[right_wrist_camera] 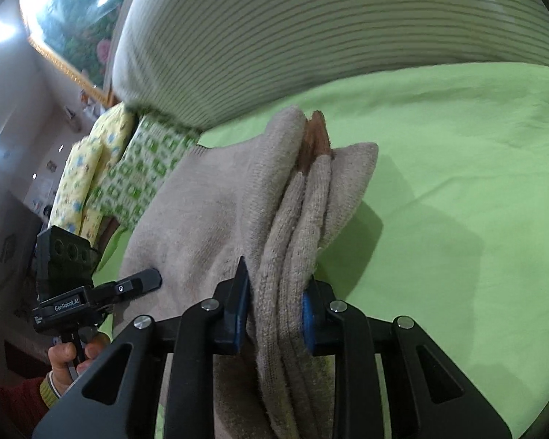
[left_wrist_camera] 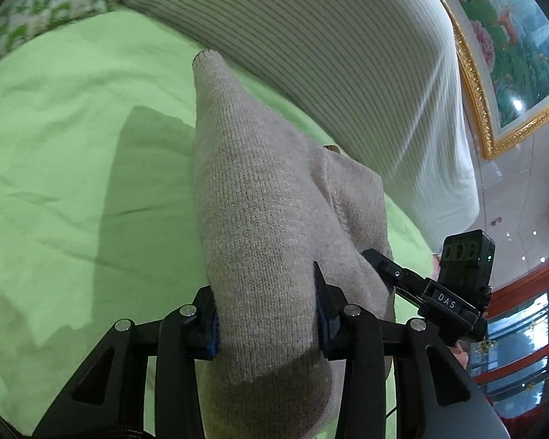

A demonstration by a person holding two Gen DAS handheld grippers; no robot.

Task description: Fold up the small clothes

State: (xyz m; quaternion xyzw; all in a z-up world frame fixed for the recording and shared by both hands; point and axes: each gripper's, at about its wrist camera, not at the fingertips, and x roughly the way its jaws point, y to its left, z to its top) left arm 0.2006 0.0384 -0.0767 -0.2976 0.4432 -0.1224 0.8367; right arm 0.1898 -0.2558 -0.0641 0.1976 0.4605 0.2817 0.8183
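A beige knit garment [left_wrist_camera: 256, 183] hangs bunched above the green bed sheet [left_wrist_camera: 73, 128], held at two places. My left gripper [left_wrist_camera: 267, 307] is shut on a thick roll of it, blue pads pressing both sides. In the right wrist view my right gripper [right_wrist_camera: 278, 303] is shut on several folded layers of the same garment [right_wrist_camera: 208, 201], which shows an orange-brown patch [right_wrist_camera: 314, 135] at its far edge. Each gripper appears in the other's view, the right gripper [left_wrist_camera: 378, 261] touching the cloth's right side and the left gripper [right_wrist_camera: 146, 280] at the cloth's left, held by a hand [right_wrist_camera: 69, 358].
A large white striped pillow [left_wrist_camera: 329, 55] lies across the back of the bed. Green-and-white patterned cloth [right_wrist_camera: 139, 175] and yellow printed cloth [right_wrist_camera: 88, 168] sit at the bed's left end. A gold-framed picture [left_wrist_camera: 512, 55] hangs on the wall behind.
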